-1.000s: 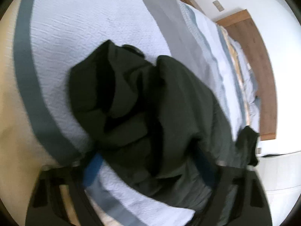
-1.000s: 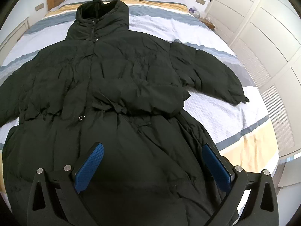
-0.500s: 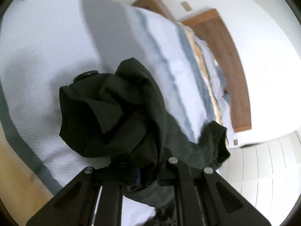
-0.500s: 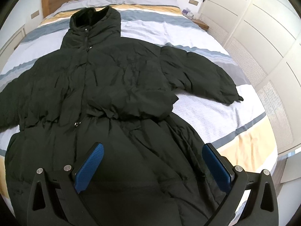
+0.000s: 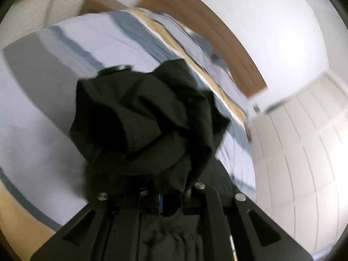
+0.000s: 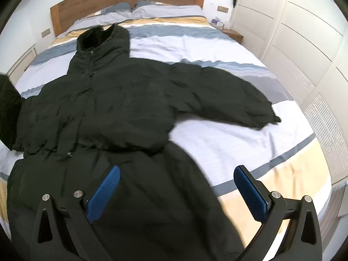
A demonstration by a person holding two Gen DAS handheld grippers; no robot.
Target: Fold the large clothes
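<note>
Sleeve fold in hand: left gripper (image 5: pixel 161 200) lifts one coat cuff, right gripper (image 6: pixel 176 191) waits unladen.

The dark padded coat (image 6: pixel 121 108) lies face up along the striped bed (image 6: pixel 228 143), collar toward the headboard (image 6: pixel 121 2), hem nearest the cameras. Left jaws are clamped tight on a bunched sleeve end (image 5: pixel 148 117), raised clear of the bed; the left view is motion-blurred, so the bite looks firm but I cannot judge how deep it is. Right jaws stand wide, holding nothing, hovering above the coat's skirt below the waist seam. The other sleeve (image 6: pixel 235 100) lies stretched out from the coat body toward the wardrobe doors (image 6: pixel 304 50). Likely next: carry the held cuff across the coat's chest and lay it flat, keeping slack out. No containers in view.
</note>
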